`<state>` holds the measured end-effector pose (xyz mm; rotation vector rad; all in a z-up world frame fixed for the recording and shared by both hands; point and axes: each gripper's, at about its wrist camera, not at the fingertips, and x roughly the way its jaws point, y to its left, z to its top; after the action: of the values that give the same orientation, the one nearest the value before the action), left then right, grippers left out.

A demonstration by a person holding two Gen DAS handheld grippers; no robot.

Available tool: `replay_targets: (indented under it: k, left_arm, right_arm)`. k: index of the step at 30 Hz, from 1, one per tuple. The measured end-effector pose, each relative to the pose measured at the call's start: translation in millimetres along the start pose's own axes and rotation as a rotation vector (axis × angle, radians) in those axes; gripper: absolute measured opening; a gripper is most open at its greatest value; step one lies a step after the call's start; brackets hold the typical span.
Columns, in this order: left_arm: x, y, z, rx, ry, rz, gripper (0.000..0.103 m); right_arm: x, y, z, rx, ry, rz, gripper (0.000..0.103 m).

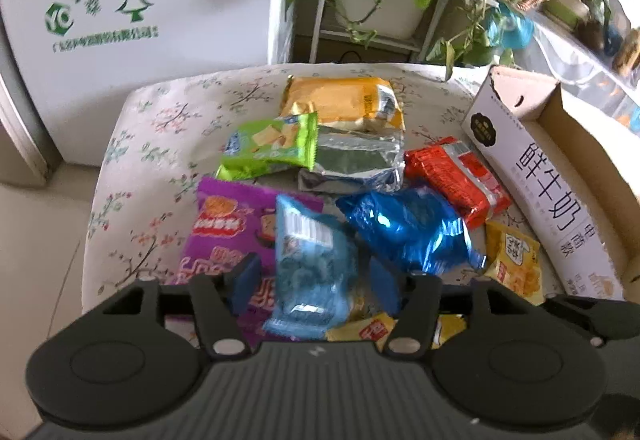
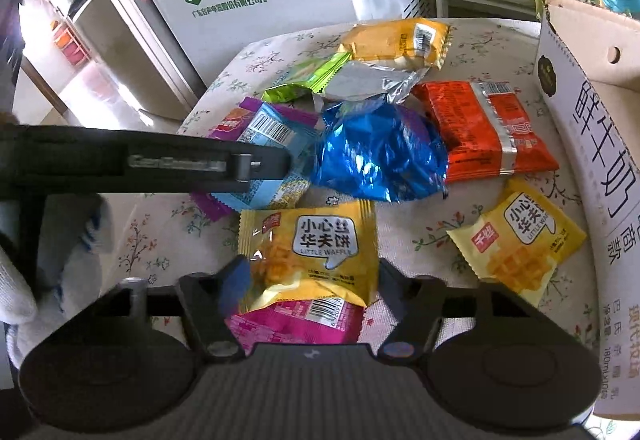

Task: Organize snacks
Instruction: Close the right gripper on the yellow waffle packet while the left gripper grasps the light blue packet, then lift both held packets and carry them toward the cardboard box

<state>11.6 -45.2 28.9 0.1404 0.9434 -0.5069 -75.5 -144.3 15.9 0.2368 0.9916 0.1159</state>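
The open left tool [image 1: 316, 284] straddles the light-blue packet [image 1: 310, 272], its long axis running straight ahead, while the open right tool [image 2: 310, 280] brackets the yellow waffle packet [image 2: 312, 252].

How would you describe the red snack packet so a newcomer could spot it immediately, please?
Start at the tall white carton on the table's right side. Directly left of it lies the red packet, beside the shiny blue packet. It is the only red wrapper, with a silver band.
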Motion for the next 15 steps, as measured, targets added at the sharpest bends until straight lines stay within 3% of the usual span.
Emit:
replay_targets:
  k: [5, 8, 10, 15]
  left_arm:
    - [9.5, -17.9, -0.6, 0.069, 0.000, 0.048, 0.057]
    - [8.5, -19.3, -1.4, 0.086, 0.002, 0.042, 0.041]
    - [7.5, -14.0, -2.7, 0.067, 0.021, 0.031, 0.030]
    - [-6.0, -1.7, -4.6, 0.039, -0.002, 0.023, 0.024]
  right_arm:
    - [6.5, 2.8, 0.7, -0.023, -0.002, -0.049, 0.086]
    - [7.0, 2.1, 1.5, -0.022, -0.011, -0.052, 0.085]
    - [6.0, 2.0, 1.2, -0.028, -0.013, -0.053, 0.079]
    - [-2.2, 1.7, 1.1, -0.033, -0.033, -0.029, 0.071]
